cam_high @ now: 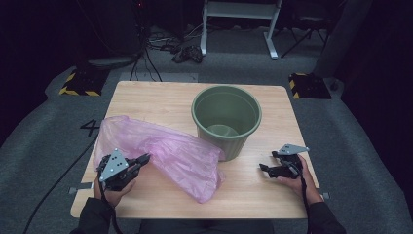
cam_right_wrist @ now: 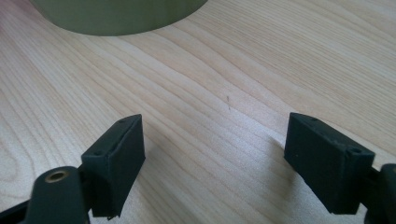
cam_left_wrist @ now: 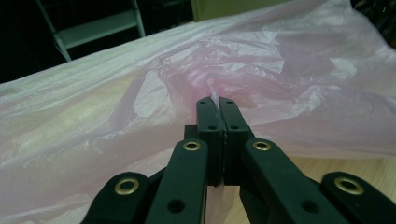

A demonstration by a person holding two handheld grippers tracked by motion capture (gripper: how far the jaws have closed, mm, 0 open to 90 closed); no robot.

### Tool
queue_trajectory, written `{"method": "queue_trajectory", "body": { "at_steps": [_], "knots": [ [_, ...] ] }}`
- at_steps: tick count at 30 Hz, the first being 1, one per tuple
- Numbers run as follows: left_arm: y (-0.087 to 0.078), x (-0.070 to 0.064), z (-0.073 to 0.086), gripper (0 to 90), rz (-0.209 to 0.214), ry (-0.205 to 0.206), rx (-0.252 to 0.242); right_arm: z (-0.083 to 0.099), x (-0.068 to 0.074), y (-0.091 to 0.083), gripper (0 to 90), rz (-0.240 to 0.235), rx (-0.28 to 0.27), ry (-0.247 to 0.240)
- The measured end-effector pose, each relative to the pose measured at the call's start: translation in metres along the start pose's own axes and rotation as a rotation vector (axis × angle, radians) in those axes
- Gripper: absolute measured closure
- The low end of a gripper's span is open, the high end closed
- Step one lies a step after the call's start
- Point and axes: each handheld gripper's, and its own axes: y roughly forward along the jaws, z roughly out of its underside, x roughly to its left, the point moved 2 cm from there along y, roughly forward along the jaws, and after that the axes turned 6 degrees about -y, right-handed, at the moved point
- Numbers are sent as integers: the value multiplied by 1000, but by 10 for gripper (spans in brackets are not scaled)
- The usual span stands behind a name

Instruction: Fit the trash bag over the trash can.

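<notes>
In the high view, a wooden table (cam_high: 160, 102) carries a crumpled pink plastic bag (cam_high: 165, 151) spread from about 9 o'clock toward 6 o'clock, and a green bucket (cam_high: 226, 119) standing upright just past the centre toward 1 o'clock. The bag's right edge lies against the bucket's lower wall. The left tongs (cam_high: 144, 158) sit at about 8 o'clock, held in the person's left hand (cam_high: 114, 192), with their tips at the near edge of the bag. The right tongs (cam_high: 265, 168) rest at about 4 o'clock in the right hand (cam_high: 294, 183), well apart from the bag and near the bucket's base, over bare wood.

In the left gripper view, the left tongs (cam_left_wrist: 216, 101) are pressed together, pinching a small fold of the pink film that sticks up between the tips. The bag (cam_left_wrist: 116, 107) billows away from 9 o'clock to 3 o'clock, with a strip of the table (cam_left_wrist: 327, 165) showing at 4 o'clock.

In the right gripper view, the right tongs (cam_right_wrist: 212, 140) stand wide apart, holding nothing, low over the table (cam_right_wrist: 210, 70). The bucket's (cam_right_wrist: 116, 16) lower wall curves across at 11 to 12 o'clock.
</notes>
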Motion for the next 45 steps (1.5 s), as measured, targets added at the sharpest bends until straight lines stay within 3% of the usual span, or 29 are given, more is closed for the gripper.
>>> {"method": "queue_trajectory", "body": {
  "at_steps": [20, 34, 38, 45],
  "knots": [
    [-40, 14, -45, 896, -46, -20, -180, 0, 0, 0, 199, 1, 0, 2],
    [-57, 23, -99, 897, -104, 6, -290, 0, 0, 0, 199, 2, 0, 2],
    [-56, 23, -111, 897, -120, 6, -315, 0, 0, 0, 199, 2, 0, 2],
    [-38, 22, -129, 897, -162, 0, -328, 0, 0, 0, 199, 2, 0, 2]
  ]
}}
